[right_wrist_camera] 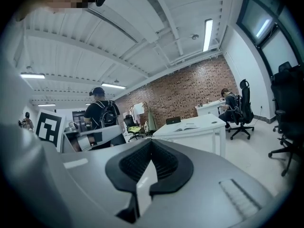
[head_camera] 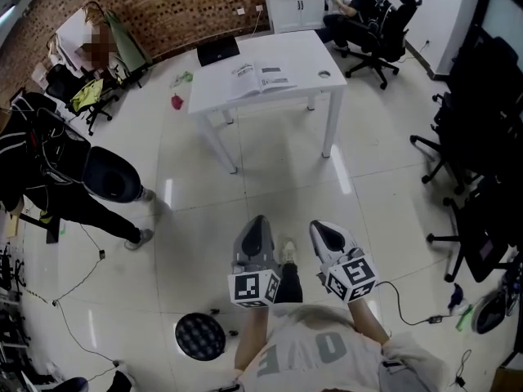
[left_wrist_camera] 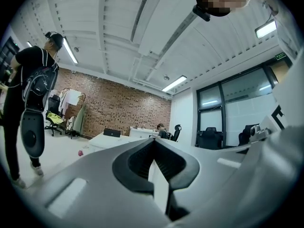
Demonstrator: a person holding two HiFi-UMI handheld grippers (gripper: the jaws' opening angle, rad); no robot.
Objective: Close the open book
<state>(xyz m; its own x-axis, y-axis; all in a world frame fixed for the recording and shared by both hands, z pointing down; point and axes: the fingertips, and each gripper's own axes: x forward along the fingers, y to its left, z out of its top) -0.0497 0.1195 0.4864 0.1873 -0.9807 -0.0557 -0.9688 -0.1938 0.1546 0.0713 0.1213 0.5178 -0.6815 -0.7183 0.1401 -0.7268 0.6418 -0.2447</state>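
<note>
The open book (head_camera: 260,78) lies flat on the white table (head_camera: 310,51) far ahead of me across the floor. In the right gripper view the book (right_wrist_camera: 186,126) shows small on the table (right_wrist_camera: 202,129), beyond the jaws. My left gripper (head_camera: 256,222) and right gripper (head_camera: 320,228) are side by side low in the head view, pointing towards the table and well short of it. Both are shut with nothing between the jaws. The left gripper (left_wrist_camera: 154,141) and the right gripper (right_wrist_camera: 152,142) each show their tips meeting.
A black laptop (head_camera: 218,51) and a small round thing (head_camera: 324,75) share the table. A person with a backpack (head_camera: 57,170) stands at the left, office chairs (head_camera: 474,162) line the right. A black stool (head_camera: 199,336) and a cable (head_camera: 409,313) lie near my feet.
</note>
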